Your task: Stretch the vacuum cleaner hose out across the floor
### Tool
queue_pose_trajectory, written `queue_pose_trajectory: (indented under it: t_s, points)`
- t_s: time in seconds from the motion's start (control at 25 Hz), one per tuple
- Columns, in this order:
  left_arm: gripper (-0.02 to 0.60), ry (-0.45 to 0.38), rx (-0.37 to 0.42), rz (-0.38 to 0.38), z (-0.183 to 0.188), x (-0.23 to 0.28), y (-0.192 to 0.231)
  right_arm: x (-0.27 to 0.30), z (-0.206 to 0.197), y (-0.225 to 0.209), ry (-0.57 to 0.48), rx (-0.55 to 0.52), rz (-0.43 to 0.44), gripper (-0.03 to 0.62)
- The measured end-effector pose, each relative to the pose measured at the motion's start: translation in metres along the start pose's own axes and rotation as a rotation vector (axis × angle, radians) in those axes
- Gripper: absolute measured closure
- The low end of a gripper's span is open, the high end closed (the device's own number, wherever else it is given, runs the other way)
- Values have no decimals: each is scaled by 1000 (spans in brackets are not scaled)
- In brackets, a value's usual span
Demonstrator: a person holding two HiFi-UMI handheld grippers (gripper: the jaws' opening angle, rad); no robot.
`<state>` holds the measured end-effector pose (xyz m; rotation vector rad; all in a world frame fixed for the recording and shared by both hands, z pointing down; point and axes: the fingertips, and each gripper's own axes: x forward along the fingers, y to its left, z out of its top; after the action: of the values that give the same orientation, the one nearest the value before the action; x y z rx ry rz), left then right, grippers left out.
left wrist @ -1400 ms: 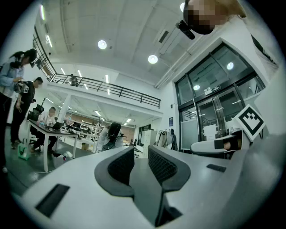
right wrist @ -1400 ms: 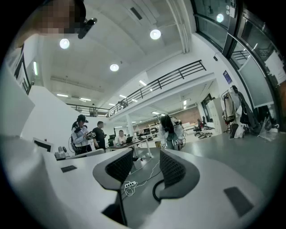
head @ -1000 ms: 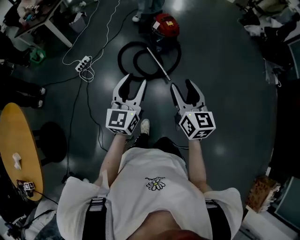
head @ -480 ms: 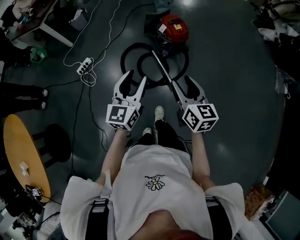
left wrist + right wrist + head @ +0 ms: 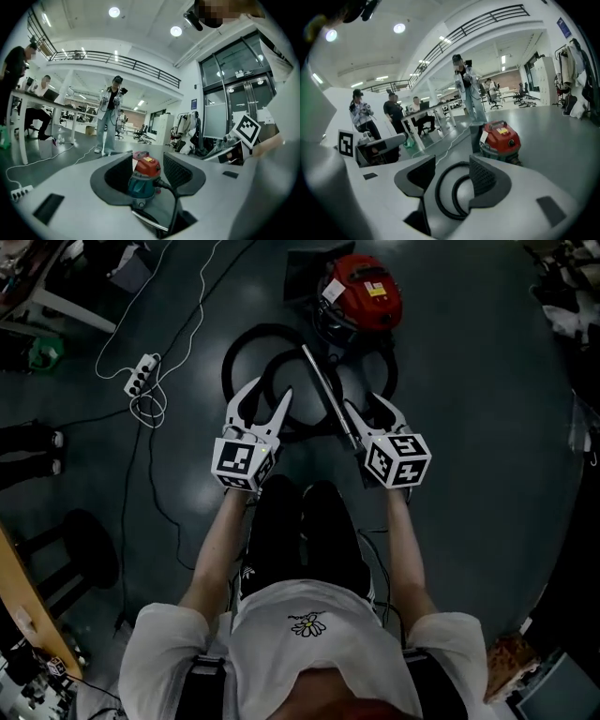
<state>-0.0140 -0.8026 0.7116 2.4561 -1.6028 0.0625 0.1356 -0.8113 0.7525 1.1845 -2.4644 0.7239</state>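
Observation:
The red vacuum cleaner (image 5: 361, 298) stands on the dark floor at the top of the head view. Its black hose (image 5: 246, 343) lies coiled in loops in front of it. The metal wand (image 5: 328, 395) runs diagonally over the coil toward my right gripper. My left gripper (image 5: 267, 392) hovers open over the coil's near left side and holds nothing. My right gripper (image 5: 367, 407) is open beside the wand's near end, also empty. The vacuum (image 5: 143, 180) shows beyond my left gripper (image 5: 147, 173) in the left gripper view. Loops of hose (image 5: 440, 197) show beyond my right gripper (image 5: 452, 178) in the right gripper view.
A white power strip (image 5: 141, 376) with its cable lies on the floor to the left. A black box (image 5: 309, 263) sits behind the vacuum. A dark stool (image 5: 89, 545) stands at the near left. A person (image 5: 110, 117) stands beyond the vacuum beside a white table (image 5: 28, 101).
Both grippers have come down and forward together, from short of the coil to right over it. The vacuum and hose now appear closer in the head view.

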Motion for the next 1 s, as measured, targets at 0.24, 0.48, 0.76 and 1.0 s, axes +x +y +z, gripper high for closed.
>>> queue_pose_trajectory:
  t_s: [0.24, 0.48, 0.76, 1.0]
  points:
    - [394, -18, 10, -40, -190, 80, 73, 182, -171, -90, 145, -103, -37, 361]
    - [394, -5, -3, -1, -318, 102, 124, 311, -302, -166, 352, -158, -72, 361]
    - [394, 37, -21, 52, -366, 79, 145, 364, -360, -210, 535, -140, -158, 361]
    - [394, 22, -24, 80, -374, 76, 157, 377, -410, -243, 768, -172, -290, 362]
